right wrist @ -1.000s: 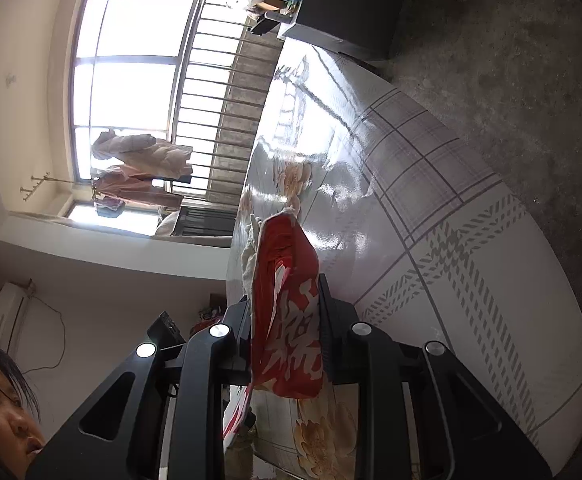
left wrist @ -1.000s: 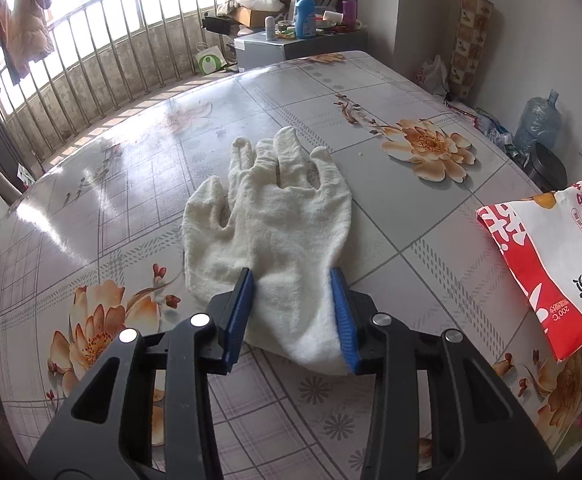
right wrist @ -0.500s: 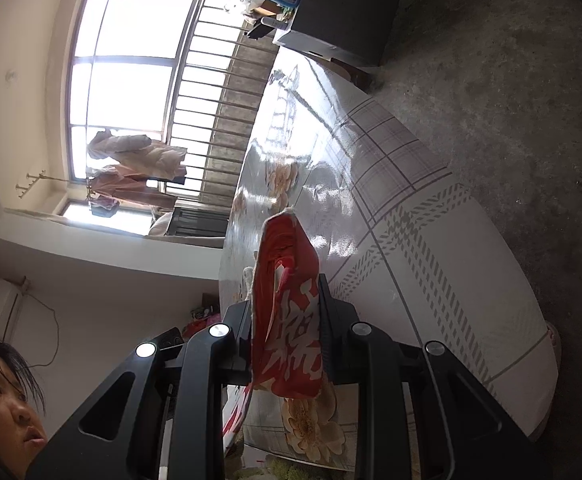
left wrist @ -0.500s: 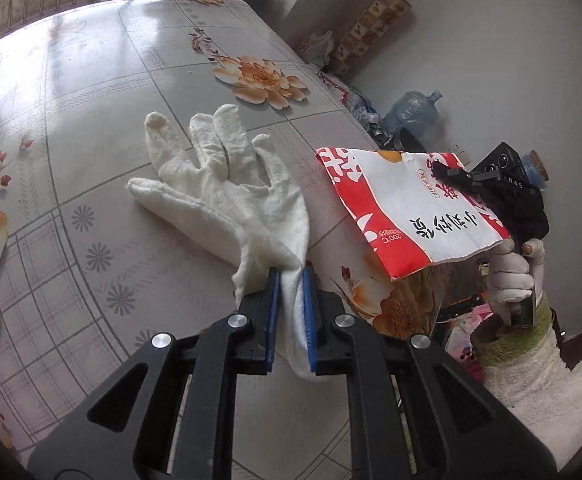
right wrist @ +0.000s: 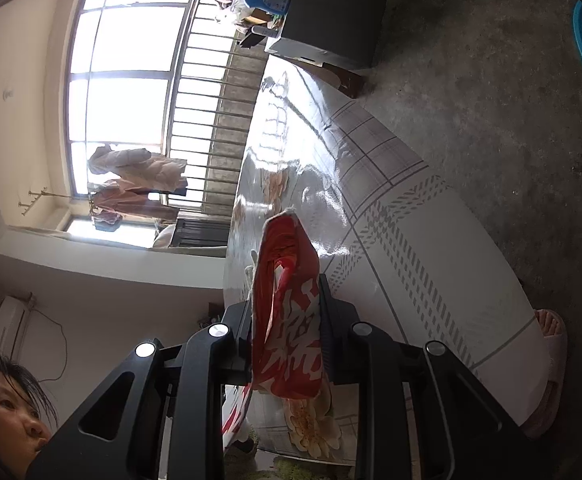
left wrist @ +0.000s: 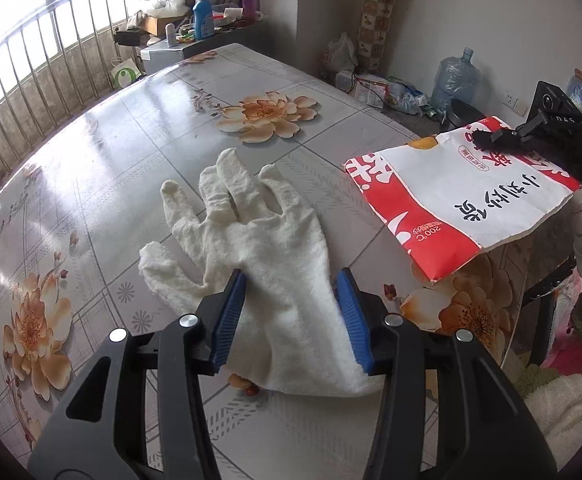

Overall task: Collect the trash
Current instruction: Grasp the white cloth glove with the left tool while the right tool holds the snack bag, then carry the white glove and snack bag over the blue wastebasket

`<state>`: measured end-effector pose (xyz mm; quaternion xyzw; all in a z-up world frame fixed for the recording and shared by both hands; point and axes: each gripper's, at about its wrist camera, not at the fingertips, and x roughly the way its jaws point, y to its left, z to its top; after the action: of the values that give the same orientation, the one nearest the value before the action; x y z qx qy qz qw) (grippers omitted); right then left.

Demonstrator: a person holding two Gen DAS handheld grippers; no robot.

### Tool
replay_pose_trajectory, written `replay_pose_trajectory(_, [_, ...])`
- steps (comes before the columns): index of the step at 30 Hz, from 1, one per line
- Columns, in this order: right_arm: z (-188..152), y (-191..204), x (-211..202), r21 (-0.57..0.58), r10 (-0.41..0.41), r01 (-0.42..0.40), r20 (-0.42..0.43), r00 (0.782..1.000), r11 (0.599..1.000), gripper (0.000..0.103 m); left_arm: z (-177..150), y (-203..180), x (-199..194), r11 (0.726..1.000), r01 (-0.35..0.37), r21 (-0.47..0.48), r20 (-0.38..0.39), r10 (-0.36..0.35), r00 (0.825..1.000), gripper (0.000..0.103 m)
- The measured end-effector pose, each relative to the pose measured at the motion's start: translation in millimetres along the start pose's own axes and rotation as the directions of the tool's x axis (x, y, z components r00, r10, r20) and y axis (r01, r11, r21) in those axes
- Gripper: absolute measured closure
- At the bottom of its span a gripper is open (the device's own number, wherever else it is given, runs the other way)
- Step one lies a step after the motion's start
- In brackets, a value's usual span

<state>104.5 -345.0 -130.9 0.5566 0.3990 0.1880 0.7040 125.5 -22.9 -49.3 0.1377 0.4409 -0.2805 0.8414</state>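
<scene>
Released again: left gripper (left wrist: pixel 293 300) just opened, straddling limp white glove (left wrist: pixel 259 256); cuff hidden. Right gripper (right wrist: pixel 287 308) clamps red bag (right wrist: pixel 287 320).

On the table (left wrist: pixel 103 152) a glove (left wrist: pixel 267 248) lies near, its cuff nearest, with a bag (left wrist: pixel 463 196) to its right above the table's right edge.

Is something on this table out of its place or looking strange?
Yes. A white glove lies limp and rumpled on the flowered table, between the open left gripper. Nothing looks spilled or broken.
</scene>
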Motion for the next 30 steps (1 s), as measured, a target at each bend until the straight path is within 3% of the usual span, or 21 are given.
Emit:
replay_pose_trajectory(9, [-1,-1,-2,0.002,0.003,-0.003,0.001,1.0,1.0,0.078,-1,-2,7,0.999,-0.051,-0.006,-0.012,0.051,0.999,0.059])
replay_pose_trajectory(17, [-3,-1,-6,0.011,0.009,-0.009,0.0,1.0,1.0,0.078,1,-3,8,0.998,-0.064,-0.004,-0.008,0.064,0.998,0.067])
replay_pose_trajectory(27, [-2,0,-6,0.011,0.008,-0.008,0.004,1.0,1.0,0.078,3,-4,9,0.998,-0.068,0.007,-0.002,0.068,0.998,0.082])
replay_pose_trajectory(30, [-3,3,-11,0.005,0.009,-0.01,0.019,1.0,1.0,0.078,3,-4,8,0.998,-0.063,0.008,0.006,0.063,0.998,0.093])
